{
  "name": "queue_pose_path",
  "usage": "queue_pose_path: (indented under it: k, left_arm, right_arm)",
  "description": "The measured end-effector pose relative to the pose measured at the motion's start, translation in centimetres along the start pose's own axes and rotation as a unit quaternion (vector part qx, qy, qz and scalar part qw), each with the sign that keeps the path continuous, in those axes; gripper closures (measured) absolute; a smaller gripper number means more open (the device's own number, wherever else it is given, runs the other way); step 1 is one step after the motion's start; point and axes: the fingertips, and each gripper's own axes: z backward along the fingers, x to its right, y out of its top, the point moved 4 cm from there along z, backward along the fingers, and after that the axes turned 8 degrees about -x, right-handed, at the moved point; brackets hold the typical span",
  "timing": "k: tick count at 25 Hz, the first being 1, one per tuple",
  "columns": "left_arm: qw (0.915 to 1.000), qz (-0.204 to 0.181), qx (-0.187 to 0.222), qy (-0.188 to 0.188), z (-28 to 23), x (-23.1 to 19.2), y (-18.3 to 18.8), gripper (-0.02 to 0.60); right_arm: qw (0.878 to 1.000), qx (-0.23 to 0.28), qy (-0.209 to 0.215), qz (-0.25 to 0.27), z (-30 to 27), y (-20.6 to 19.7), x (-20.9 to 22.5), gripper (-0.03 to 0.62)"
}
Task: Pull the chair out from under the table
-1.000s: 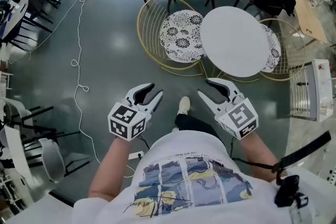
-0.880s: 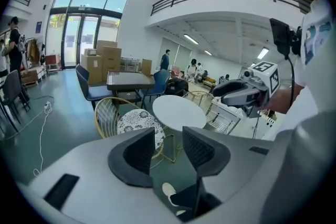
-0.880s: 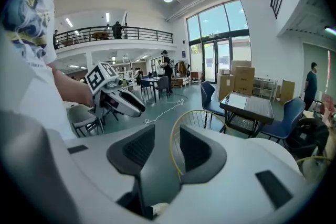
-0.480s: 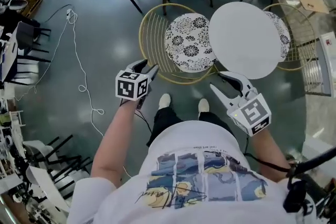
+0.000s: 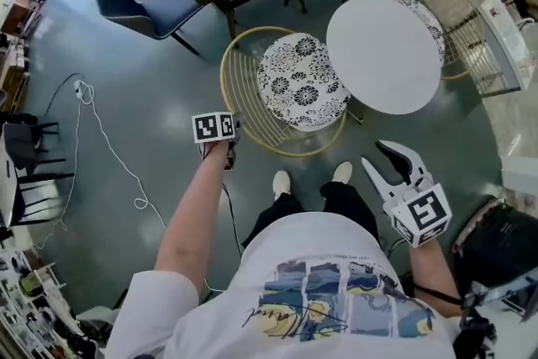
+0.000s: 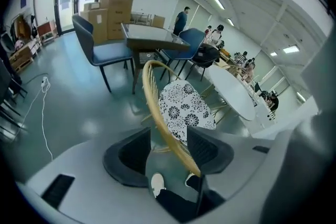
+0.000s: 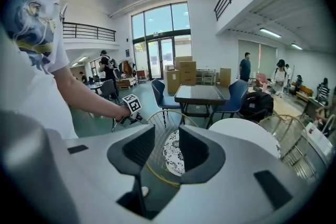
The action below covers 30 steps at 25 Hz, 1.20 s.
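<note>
- The left gripper (image 5: 229, 139) is at the chair's (image 5: 290, 92) gold rim (image 5: 222, 88), on the side away from the bench (image 5: 385, 42).
- In the left gripper view, the left gripper (image 6: 169, 135) has its jaws spread. The rim (image 6: 157, 99) runs down between them, nearer the right jaw; whether it touches that jaw cannot be told.
- The right gripper (image 5: 383, 164) is held off the bench's near edge, well apart from the chair. In its own view the right gripper (image 7: 167, 147) is spread with nothing between its jaws; the chair (image 7: 172, 157) shows only beyond the gap.
- The chair stands at the bench's left edge, the right side of its patterned cushion (image 5: 307, 76) tucked under that edge.
- In the head view the marker cube (image 5: 214, 128) covers the left gripper's jaws, so the hold cannot be read there. The bench hides the cushion's right edge.
- The left gripper view alone shows the rim inside the jaws, with the shoes (image 6: 156, 184) below them and the bench (image 6: 233, 94) off to the right.
- The right gripper view shows the left gripper (image 7: 134, 113) from the side, level with the top of the rim.
- A second chair (image 5: 461, 34) stands at the bench's right edge, partly covered by it.
</note>
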Motion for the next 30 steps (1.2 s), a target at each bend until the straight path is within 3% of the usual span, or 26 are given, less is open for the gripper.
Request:
queue_pose_path:
  k: [5, 8, 12, 14, 17, 21, 30]
  left_arm:
    - [0.9972, 0.046, -0.028, -0.052, -4.4, -2.5, 1.3, 0.368]
    - [0.9952, 0.04, -0.051, -0.073, -6.9, -1.8, 1.5, 0.368]
    - [0.9927, 0.041, -0.091, -0.068, -9.0, -1.4, 1.3, 0.375]
    - [0.992, 0.056, -0.098, -0.057, -9.1, -1.5, 1.5, 0.411]
    - [0.9919, 0.077, -0.095, -0.032, -9.0, -1.5, 1.5, 0.478]
    - [0.9893, 0.126, -0.071, -0.022, -8.9, -2.0, 1.1, 0.518]
    - [0.9698, 0.242, -0.023, -0.017, -7.0, -4.8, -1.5, 0.548]
  right_arm:
    - [0.997, -0.016, -0.063, -0.047, 1.0, -1.7, -1.3, 0.457]
    - [0.992, -0.027, -0.099, -0.073, 2.3, -3.1, -1.7, 0.457]
    - [0.986, -0.032, -0.133, -0.096, 4.1, -3.9, -2.5, 0.457]
    - [0.984, -0.03, -0.14, -0.104, 4.5, -3.9, -2.6, 0.457]
    - [0.983, -0.028, -0.144, -0.111, 4.6, -4.0, -2.8, 0.457]
    - [0.984, -0.026, -0.142, -0.104, 4.7, -3.8, -3.1, 0.457]
    - [0.987, -0.029, -0.128, -0.096, 4.9, -4.2, -3.8, 0.457]
